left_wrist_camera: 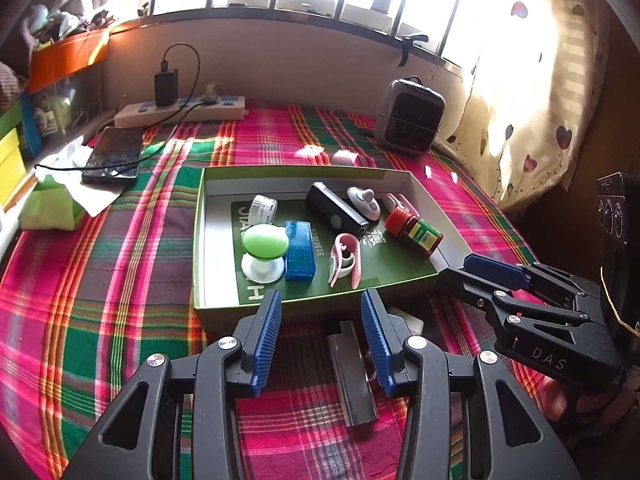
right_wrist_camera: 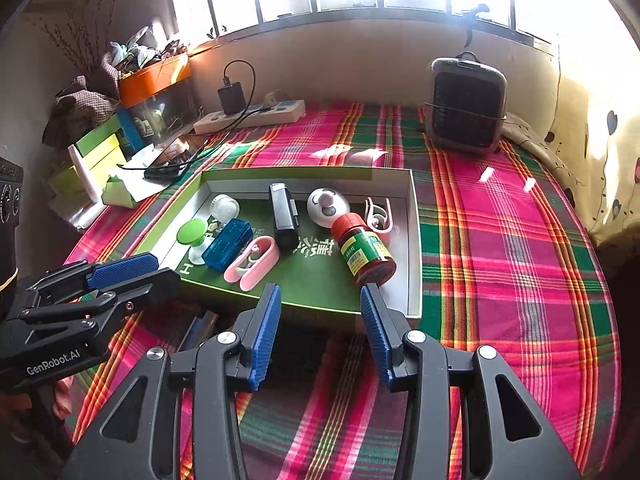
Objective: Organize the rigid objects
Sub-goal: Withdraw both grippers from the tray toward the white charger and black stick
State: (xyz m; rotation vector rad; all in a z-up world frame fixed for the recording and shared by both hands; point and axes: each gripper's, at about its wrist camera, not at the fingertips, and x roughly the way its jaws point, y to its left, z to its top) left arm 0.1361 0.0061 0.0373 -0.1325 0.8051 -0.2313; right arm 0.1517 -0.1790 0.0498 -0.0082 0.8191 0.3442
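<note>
a shallow green box (left_wrist_camera: 198, 240) is seen on a plaid-covered counter (left_wrist_camera: 100, 280), near the middle, its long side facing the claws. inside the box, along the far wall, a white round cap (left_wrist_camera: 264, 209), a black rectangular device (left_wrist_camera: 336, 212) and a white oval gadget (left_wrist_camera: 363, 203) are noted. toward the near wall a green-topped white knob (left_wrist_camera: 264, 250), a blue translucent case (left_wrist_camera: 301, 250) and a pink clip (left_wrist_camera: 346, 260) lie side by side. a red-capped bottle (left_wrist_camera: 414, 231) lies on its side by the right wall, with a second pink clip (right_wrist_camera: 378, 216) just behind it.

the left claw (left_wrist_camera: 321, 336) is held just short of the box's near wall, jaws spread, nothing between the pads; a dark flat bar (left_wrist_camera: 352, 376) lies on the cloth below it. the right claw (right_wrist_camera: 320, 332) is held before the box's near right corner, jaws spread and empty, the bottle just beyond its right pad.

at the counter's far left a power strip (left_wrist_camera: 180, 112) with a black charger (left_wrist_camera: 166, 88) and a phone (left_wrist_camera: 114, 156) are seen; a small grey heater (left_wrist_camera: 412, 118) stands at the far right.
</note>
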